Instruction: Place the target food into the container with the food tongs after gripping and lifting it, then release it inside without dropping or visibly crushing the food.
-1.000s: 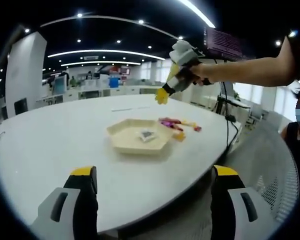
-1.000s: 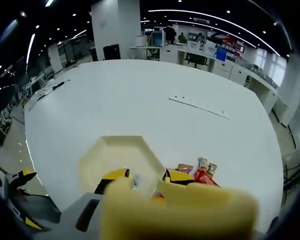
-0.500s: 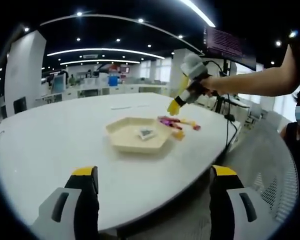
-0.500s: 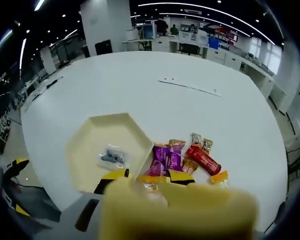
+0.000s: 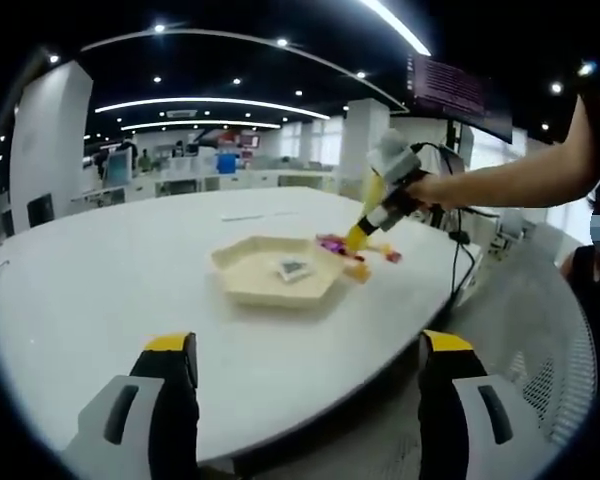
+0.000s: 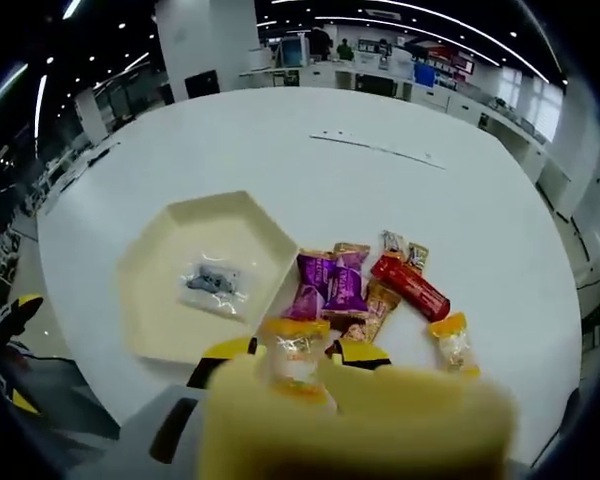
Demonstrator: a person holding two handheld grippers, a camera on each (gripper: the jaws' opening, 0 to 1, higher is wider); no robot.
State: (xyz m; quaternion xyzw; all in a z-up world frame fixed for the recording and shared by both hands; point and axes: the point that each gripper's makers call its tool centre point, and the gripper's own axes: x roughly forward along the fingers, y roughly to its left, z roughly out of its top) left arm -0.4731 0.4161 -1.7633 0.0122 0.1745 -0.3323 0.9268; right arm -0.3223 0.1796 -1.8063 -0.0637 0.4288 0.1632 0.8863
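A cream hexagonal tray (image 5: 242, 272) (image 6: 155, 300) sits on the white table with one small clear packet (image 5: 293, 268) (image 6: 215, 282) inside. Beside it lies a pile of wrapped snacks (image 5: 362, 250): two purple packets (image 6: 330, 285), a red one (image 6: 410, 288) and an orange candy (image 6: 452, 340). My right gripper (image 5: 358, 238) (image 6: 293, 351), held by a person's hand, hangs low over the pile. Its jaws stand a little apart, and an orange-ended candy (image 6: 295, 360) shows in the gap; contact is unclear. A blurred pale-yellow mass hides the jaw bases. My left gripper (image 5: 305, 350) is open near the table's front edge.
The round white table (image 5: 100, 290) has bare room left of and behind the tray. A thin white strip (image 6: 375, 150) lies on its far side. A mesh chair back (image 5: 550, 330) stands at the right, with desks and people far behind.
The right gripper has come down from high above the table to just over the snack pile, which now shows in the right gripper view. The left gripper has stayed put.
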